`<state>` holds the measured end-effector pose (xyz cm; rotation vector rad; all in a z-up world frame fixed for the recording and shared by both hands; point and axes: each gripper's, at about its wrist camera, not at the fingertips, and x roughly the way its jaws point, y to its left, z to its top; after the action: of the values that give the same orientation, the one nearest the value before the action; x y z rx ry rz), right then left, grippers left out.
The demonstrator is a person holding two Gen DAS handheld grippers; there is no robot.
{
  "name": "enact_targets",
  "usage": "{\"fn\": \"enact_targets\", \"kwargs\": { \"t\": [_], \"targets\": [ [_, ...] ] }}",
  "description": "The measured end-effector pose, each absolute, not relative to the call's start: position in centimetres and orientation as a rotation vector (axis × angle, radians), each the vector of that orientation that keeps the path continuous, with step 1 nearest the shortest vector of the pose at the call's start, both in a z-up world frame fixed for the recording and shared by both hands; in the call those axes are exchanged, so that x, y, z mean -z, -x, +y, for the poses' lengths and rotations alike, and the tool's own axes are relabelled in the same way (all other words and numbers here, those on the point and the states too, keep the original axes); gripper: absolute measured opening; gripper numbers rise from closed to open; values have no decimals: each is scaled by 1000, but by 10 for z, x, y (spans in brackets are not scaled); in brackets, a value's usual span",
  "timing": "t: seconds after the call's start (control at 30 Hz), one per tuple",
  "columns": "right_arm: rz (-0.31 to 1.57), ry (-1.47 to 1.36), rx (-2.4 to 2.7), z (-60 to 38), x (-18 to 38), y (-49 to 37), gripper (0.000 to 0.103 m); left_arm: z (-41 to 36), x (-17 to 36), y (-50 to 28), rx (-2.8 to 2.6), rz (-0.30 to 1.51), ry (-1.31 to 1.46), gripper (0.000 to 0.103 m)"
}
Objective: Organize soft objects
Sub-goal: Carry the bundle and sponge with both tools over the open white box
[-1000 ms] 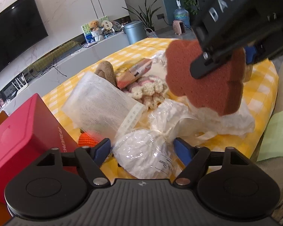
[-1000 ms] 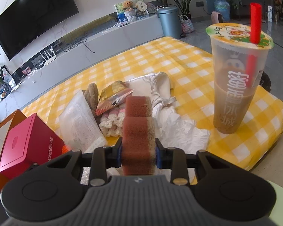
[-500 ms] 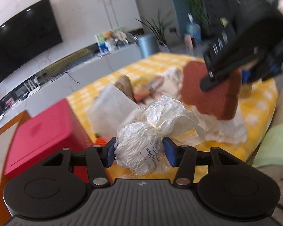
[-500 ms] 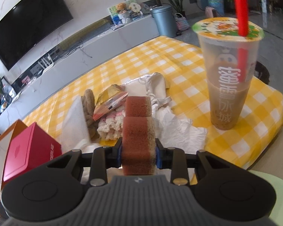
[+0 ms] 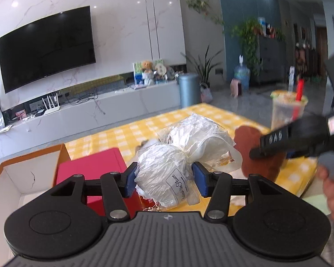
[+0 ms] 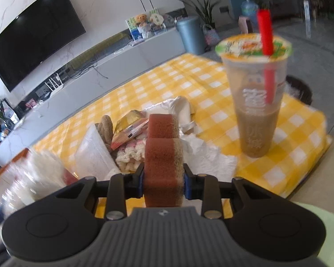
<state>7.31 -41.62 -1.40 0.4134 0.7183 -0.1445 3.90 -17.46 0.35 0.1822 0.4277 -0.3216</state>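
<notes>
My left gripper point(image 5: 164, 179) is shut on a clear plastic bag of white soft stuff point(image 5: 167, 173) and holds it up above the table; the bag shows blurred in the right wrist view point(image 6: 33, 173). My right gripper point(image 6: 163, 182) is shut on a brown sponge point(image 6: 162, 169), held above the pile; sponge point(image 5: 251, 142) and gripper show at the right of the left wrist view. On the yellow checked tablecloth point(image 6: 167, 82) lie a white packet point(image 6: 91, 153), a knitted piece point(image 6: 131, 153), a brown plush point(image 6: 106, 129) and white cloth point(image 6: 209, 155).
An open orange box with white inside point(image 5: 22, 182) and a red box point(image 5: 93, 169) stand at the table's left. A tall milk tea cup with a red straw point(image 6: 258, 95) stands at the right. A snack packet point(image 6: 129, 129) lies in the pile.
My left gripper has closed on the plastic bag and lifted it up and toward the left, over the boxes. My right gripper still holds the sponge and has shifted little.
</notes>
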Motion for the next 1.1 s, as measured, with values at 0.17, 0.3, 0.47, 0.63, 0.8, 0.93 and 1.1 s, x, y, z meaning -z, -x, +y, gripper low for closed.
{"fn": "enact_targets", "kwargs": {
  "t": [0.17,0.3,0.47,0.63,0.8,0.93,1.1],
  "targets": [
    [690,-350,145,-408,3,-58,31,-169,-25,-29,324,376,-170,60],
    [676,-325,143,-402,-2,-54,31,-161,-40,-30,301,373,-138,60],
    [657,-317,116,-396,-8,-51,31,-140,-58,-32,276,374,-67,60],
    [609,-315,55,-378,-23,-44,31,-112,-75,-35,220,369,-36,60],
    [563,-342,-76,-356,-41,-32,31,-85,-85,-21,120,340,-54,60],
    [488,-375,-231,-332,-67,-18,31,-55,-89,-12,27,314,-21,60],
    [430,-356,-381,-286,-93,-7,31,-13,-84,-16,-67,360,47,60]
  ]
}}
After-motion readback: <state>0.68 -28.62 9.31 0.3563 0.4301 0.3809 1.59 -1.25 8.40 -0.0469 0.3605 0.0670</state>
